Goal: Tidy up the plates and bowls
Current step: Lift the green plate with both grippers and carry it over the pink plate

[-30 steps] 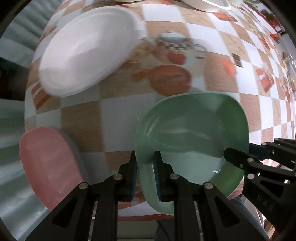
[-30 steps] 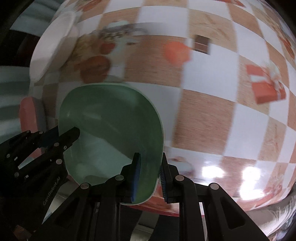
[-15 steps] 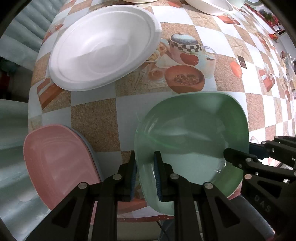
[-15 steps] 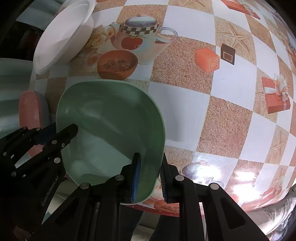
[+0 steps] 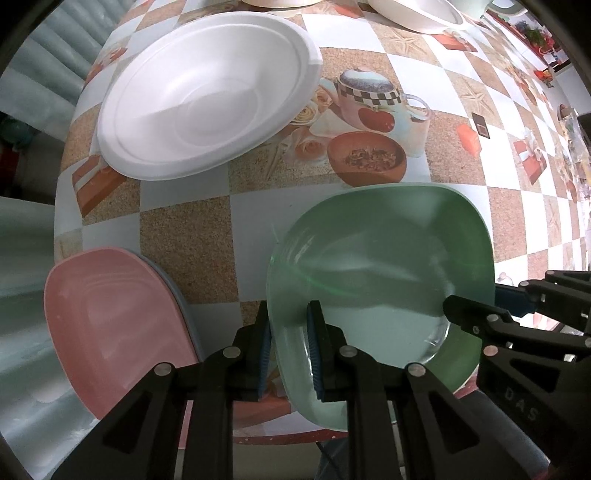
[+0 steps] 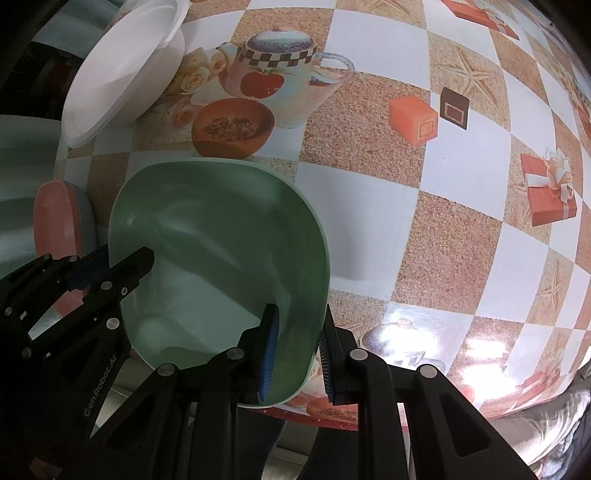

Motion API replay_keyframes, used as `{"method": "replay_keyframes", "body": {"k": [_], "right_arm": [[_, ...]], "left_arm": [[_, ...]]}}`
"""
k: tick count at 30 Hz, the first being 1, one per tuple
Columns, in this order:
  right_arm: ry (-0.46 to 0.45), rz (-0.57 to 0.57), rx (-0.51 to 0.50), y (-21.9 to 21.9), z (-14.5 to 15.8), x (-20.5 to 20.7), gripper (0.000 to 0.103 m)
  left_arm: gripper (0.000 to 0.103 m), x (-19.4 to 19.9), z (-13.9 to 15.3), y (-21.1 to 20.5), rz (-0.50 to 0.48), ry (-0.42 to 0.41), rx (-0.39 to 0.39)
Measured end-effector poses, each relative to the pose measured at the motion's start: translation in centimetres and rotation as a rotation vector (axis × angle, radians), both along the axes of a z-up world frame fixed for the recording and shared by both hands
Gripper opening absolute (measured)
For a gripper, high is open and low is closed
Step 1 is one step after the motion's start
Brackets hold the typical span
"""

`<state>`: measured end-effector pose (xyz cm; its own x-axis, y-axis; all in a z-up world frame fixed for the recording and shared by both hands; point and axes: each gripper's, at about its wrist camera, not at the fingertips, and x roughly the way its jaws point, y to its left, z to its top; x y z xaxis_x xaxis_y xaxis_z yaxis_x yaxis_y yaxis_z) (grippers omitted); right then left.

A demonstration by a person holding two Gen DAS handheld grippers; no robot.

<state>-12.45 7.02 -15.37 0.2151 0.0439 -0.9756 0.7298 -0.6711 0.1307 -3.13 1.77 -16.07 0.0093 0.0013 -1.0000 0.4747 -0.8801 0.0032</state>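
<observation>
A green square bowl (image 5: 380, 266) (image 6: 221, 251) hangs over the near edge of the table, held from both sides. My left gripper (image 5: 288, 343) is shut on its left rim, one pad inside and one outside. My right gripper (image 6: 297, 343) is shut on the opposite rim and shows in the left wrist view as black fingers (image 5: 476, 317). A pink plate (image 5: 110, 317) (image 6: 55, 221) lies on a grey-blue one at the table's left near corner. A white foam bowl (image 5: 207, 92) (image 6: 122, 70) sits farther back on the left.
The table (image 6: 461, 229) wears a checked oilcloth printed with a teapot, a brown bowl and gift boxes. More pale dishes (image 5: 417, 14) stand along the far edge. The table's red-trimmed near edge (image 6: 332, 421) runs just under the grippers.
Both grippers with the green bowl have shifted slightly toward the near edge; the white foam bowl and pink plate now sit a little farther right in view. The grips are unchanged.
</observation>
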Motion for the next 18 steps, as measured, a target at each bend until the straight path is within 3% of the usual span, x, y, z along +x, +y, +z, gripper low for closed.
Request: {"method": "replay_keyframes", "body": {"k": [18], "right_arm": [[-0.028,-0.005,-0.010,0.44,0.41,-0.25,0.022]], "left_arm": [[0.019,0.31,-0.22,-0.41,0.008,-0.006,0.016]]}}
